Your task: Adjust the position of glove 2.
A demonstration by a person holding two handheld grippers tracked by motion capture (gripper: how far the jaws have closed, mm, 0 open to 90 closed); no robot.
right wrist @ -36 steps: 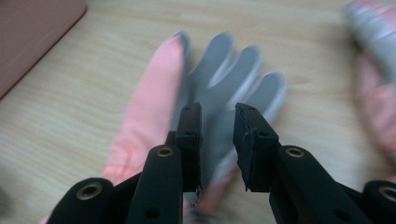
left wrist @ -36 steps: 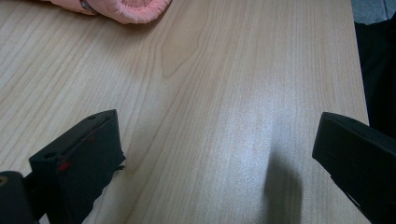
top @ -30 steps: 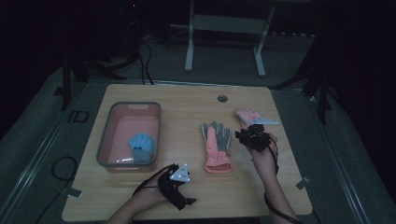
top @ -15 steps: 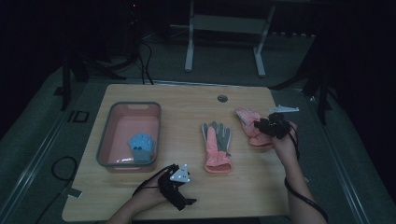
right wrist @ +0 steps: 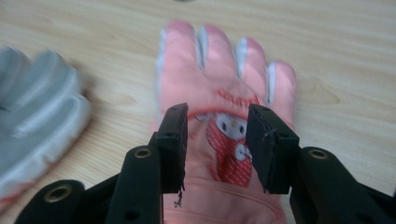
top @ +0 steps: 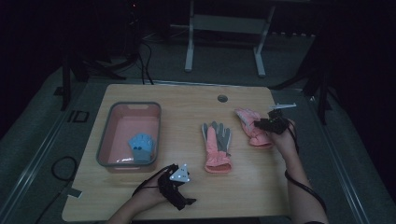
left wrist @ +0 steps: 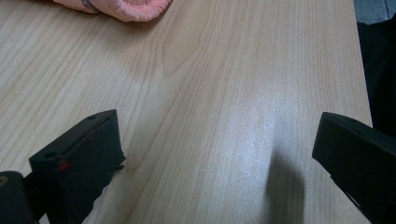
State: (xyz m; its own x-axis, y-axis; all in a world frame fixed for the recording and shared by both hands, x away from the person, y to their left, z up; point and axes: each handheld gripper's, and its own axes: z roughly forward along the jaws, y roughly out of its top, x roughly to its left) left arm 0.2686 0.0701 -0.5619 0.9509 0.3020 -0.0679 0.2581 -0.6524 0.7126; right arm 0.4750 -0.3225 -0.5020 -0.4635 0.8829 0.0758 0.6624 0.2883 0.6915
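A pink glove [top: 252, 127] with a cartoon patch lies flat on the right of the wooden table [top: 182, 100], fingers pointing away. My right gripper [top: 261, 125] hovers just over its back with its jaws a little apart. In the right gripper view the glove [right wrist: 219, 79] shows between and beyond the right gripper [right wrist: 217, 112], and nothing is pinched. A pink-and-grey glove [top: 217, 145] lies palm up at the table's middle. My left gripper [top: 186, 200] rests wide open near the front edge, over bare wood [left wrist: 215, 149]. A blue glove [top: 141, 144] lies in the pink bin [top: 105, 135].
The pink bin stands at the table's left. A small round grommet [top: 222, 98] sits near the far edge. The grey glove's fingers [right wrist: 37, 112] lie left of my right jaws. A pink cuff [left wrist: 126, 7] edges the top of the left gripper view. Metal frame legs [top: 189, 42] stand beyond the table.
My right gripper has moved to the right, from over the pink glove's cuff side to its right edge, and then held there. The left gripper has stayed put.
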